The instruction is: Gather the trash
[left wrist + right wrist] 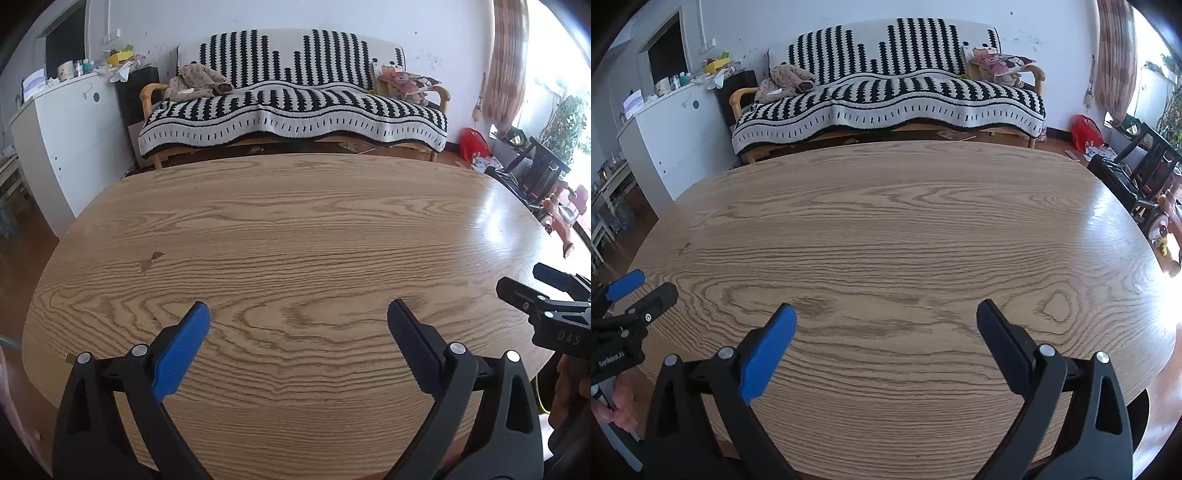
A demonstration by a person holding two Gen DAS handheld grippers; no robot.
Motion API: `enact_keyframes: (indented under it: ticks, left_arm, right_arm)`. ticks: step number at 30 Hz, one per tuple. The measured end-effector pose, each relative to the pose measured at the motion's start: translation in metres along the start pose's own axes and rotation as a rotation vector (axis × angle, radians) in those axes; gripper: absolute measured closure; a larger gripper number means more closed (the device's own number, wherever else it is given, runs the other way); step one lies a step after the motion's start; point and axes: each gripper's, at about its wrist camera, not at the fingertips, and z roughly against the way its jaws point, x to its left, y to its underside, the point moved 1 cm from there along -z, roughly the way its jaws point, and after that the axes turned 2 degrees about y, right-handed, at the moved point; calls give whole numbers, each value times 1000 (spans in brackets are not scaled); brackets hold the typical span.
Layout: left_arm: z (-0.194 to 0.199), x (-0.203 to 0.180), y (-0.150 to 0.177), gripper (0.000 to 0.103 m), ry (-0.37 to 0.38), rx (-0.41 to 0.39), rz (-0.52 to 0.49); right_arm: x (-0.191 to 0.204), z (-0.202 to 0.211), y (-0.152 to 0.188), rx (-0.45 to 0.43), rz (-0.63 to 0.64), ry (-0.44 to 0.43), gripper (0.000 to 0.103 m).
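Left claw (299, 317) wide | right claw (886, 317) wide | both over table (295, 229)

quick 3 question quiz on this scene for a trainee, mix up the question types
1. True or false: the left gripper holds a piece of trash.
2. What lies behind the wooden table? A) a sofa with a black and white cover B) a fridge C) a bathtub
3. Fill in: the right gripper has its jaws ____.

Key: 1 false, it is open and empty. 2 A. 3 open.
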Motion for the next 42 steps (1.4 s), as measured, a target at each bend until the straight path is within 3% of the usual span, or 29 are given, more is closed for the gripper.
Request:
enact_keyframes:
  ticks: [21, 42]
  left_arm:
    - [-16, -7, 3, 8, -17, 27, -24]
    - [-14, -12, 6, 7, -40, 34, -39]
  right_arm:
    - [-24, 7, 8, -2, -12, 36, 8]
    - [-24, 10, 7, 1, -10, 35, 7]
